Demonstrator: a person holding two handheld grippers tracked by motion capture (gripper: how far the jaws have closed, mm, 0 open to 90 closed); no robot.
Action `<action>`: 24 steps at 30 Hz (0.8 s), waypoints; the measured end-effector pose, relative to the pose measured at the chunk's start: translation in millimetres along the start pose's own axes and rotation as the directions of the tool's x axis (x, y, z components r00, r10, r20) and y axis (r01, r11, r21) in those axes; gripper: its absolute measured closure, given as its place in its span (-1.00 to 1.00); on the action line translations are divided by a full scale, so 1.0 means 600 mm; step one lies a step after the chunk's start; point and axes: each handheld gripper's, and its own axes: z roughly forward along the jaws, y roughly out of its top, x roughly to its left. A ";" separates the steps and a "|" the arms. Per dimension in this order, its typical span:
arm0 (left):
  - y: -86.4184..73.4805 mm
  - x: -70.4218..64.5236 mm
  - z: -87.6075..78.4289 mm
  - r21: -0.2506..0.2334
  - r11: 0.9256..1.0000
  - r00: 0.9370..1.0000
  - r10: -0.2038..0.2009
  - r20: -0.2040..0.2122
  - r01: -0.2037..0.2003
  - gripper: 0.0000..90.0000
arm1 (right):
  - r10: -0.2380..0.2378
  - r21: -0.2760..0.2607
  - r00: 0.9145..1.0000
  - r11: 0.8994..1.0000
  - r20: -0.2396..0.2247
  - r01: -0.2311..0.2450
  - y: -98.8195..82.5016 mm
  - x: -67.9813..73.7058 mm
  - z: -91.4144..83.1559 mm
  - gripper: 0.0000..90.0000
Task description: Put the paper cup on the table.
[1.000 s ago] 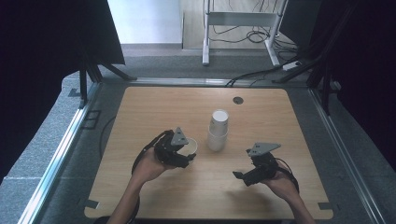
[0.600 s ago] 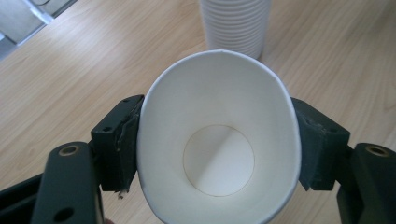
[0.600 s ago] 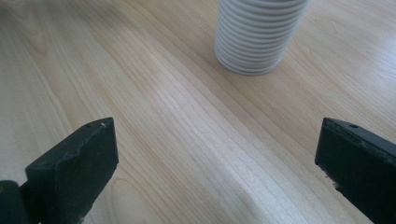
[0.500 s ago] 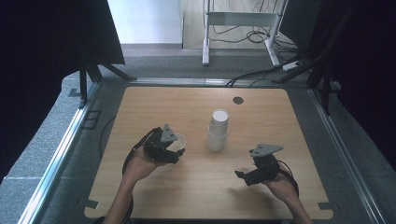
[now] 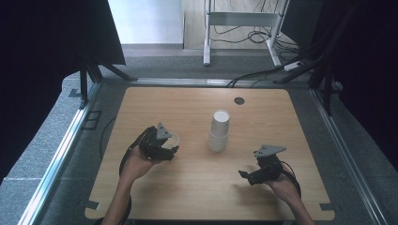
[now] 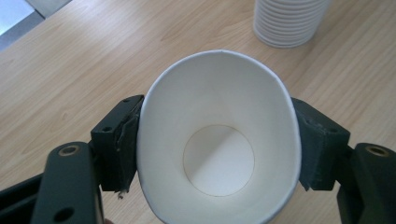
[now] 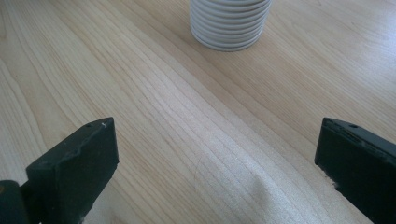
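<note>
A single white paper cup (image 6: 218, 140) sits squeezed into an oval between the two black pads of my left gripper (image 6: 217, 149), mouth toward the camera. In the high view that left gripper (image 5: 164, 143) holds the cup (image 5: 172, 139) over the table's left half. A stack of white paper cups (image 5: 219, 131) stands upside down near the table's middle, its ribbed base also at the top of the left gripper view (image 6: 289, 23) and of the right gripper view (image 7: 229, 23). My right gripper (image 5: 248, 174) rests low at the front right, jaws wide apart with nothing between them (image 7: 217, 163).
The wooden table (image 5: 197, 197) has a small dark round hole (image 5: 239, 100) near its far edge. A metal rail (image 5: 61, 154) runs along the left side and another along the right. Cables and a desk frame (image 5: 239, 28) lie on the floor beyond.
My left gripper has carried the single cup leftward and toward the near edge, away from the stack. The right gripper has stayed where it was.
</note>
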 end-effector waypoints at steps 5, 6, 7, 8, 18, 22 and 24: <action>-0.009 0.010 0.013 0.012 1.000 0.999 -0.026 -0.018 0.026 -0.40 | 0.001 0.005 1.000 1.000 -0.001 -0.001 -0.001 0.001 0.003 -1.00; -0.010 0.011 0.015 0.013 0.999 0.999 -0.032 -0.021 0.033 -0.40 | -0.002 0.011 1.000 1.000 -0.003 0.002 -0.001 0.001 0.005 -1.00; -0.012 0.012 0.018 0.014 0.999 0.999 -0.036 -0.024 0.037 -0.40 | -0.001 0.010 1.000 1.000 -0.004 0.001 -0.002 0.001 0.006 -1.00; -0.013 0.013 0.021 0.015 0.999 0.999 -0.041 -0.025 0.042 -0.40 | -0.001 0.010 1.000 1.000 -0.004 0.001 -0.002 0.001 0.006 -1.00; -0.024 0.015 0.051 0.024 0.996 0.996 -0.081 -0.032 0.082 -0.42 | -0.010 0.028 1.000 1.000 -0.014 0.010 -0.003 0.005 0.011 -1.00; -0.026 0.012 0.062 0.025 0.996 0.996 -0.084 -0.030 0.084 -0.44 | -0.019 0.040 1.000 0.999 -0.016 0.019 -0.003 0.006 0.014 -1.00; -0.026 0.013 0.063 0.021 0.995 0.995 -0.094 -0.027 0.095 -0.44 | -0.019 0.042 1.000 0.999 -0.017 0.019 -0.003 0.007 0.014 -1.00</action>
